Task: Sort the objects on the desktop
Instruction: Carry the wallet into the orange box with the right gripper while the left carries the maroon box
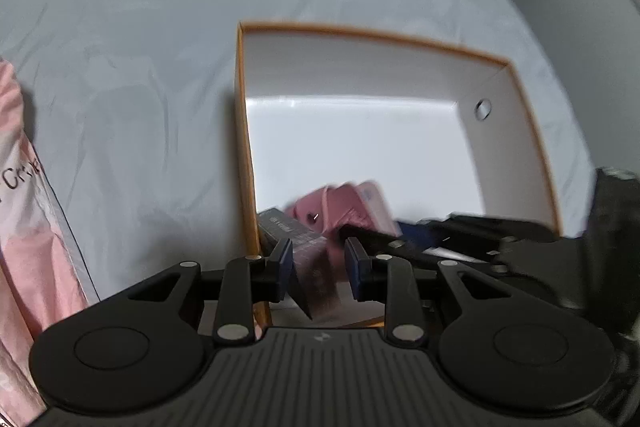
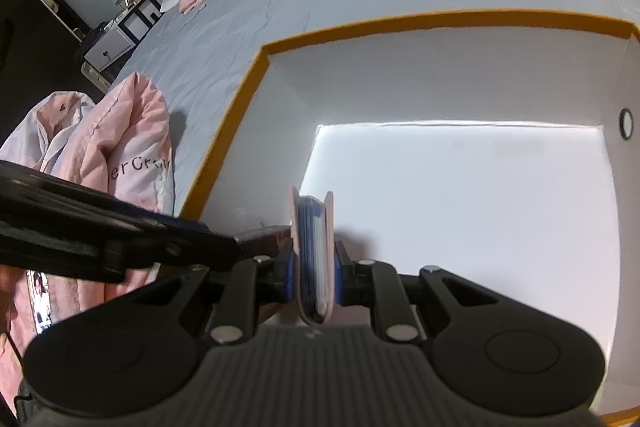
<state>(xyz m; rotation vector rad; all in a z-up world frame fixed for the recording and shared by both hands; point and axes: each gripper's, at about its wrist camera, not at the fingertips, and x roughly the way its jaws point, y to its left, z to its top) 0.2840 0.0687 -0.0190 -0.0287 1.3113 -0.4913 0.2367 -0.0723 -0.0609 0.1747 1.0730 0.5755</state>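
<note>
- Right wrist: our right gripper (image 2: 316,273) pinches a pink wallet (image 2: 314,255) over the white box (image 2: 440,21);
- our left gripper (image 1: 318,267) fingers narrow around a dark carton (image 1: 308,263), blurred

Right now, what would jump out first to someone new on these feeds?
The big open box, orange-rimmed and white inside, fills both views on the grey bedsheet. The right gripper is clamped on a pink wallet above its near corner, while the left gripper grips a dark flat box beside it.
</note>
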